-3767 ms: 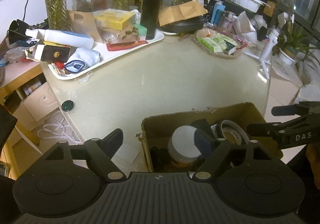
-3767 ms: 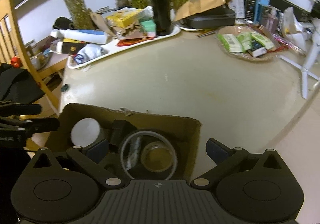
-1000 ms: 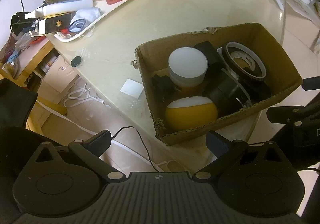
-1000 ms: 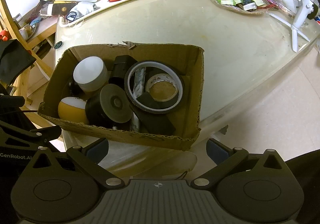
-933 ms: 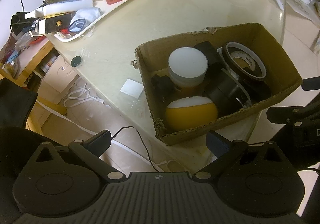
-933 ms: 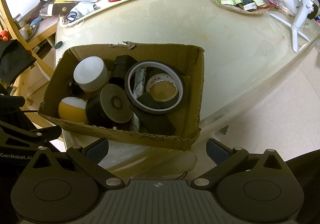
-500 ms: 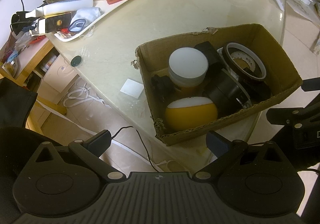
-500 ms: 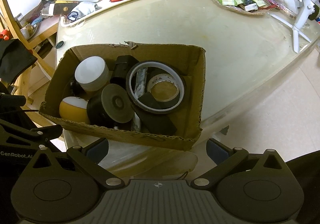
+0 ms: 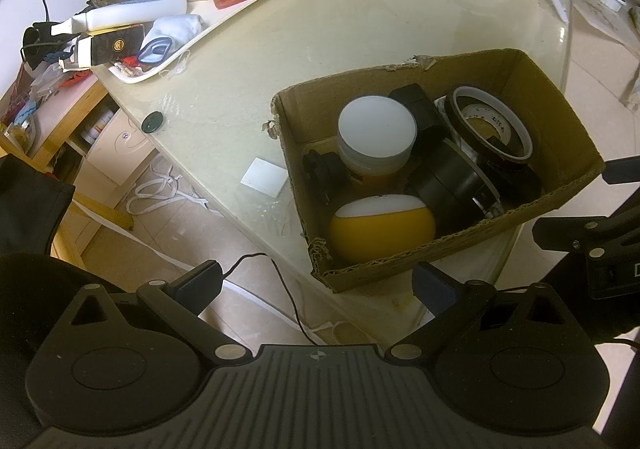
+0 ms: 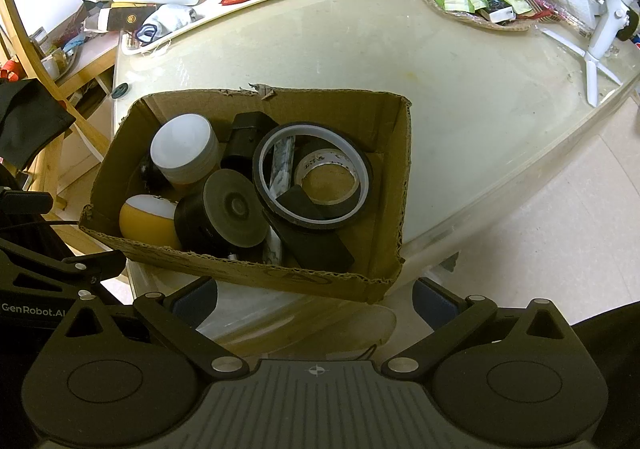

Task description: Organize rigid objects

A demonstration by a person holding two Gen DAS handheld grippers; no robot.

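Both grippers hang off the near table edge, above the floor. Left gripper [image 9: 316,285]: jaws spread wide, holding nothing. Right gripper [image 10: 314,295]: the same, wide and empty.

Cardboard box [image 10: 256,269] sits on the near corner of the table [image 10: 440,89], just ahead of both sets of fingers, its long axis running left to right across the right wrist view. From the left gripper it lies ahead and to the right; the right gripper faces it squarely (so likely the nearer to reach in).

Inside, near to far: yellow ball [image 9: 382,227] and black spool [image 10: 228,209] at the near wall, black tape ring [image 10: 314,177] mid-box, white-lidded jar [image 9: 376,131] behind.

Items under the ring overlap; the long pale piece there cannot be identified. Box floor hidden.
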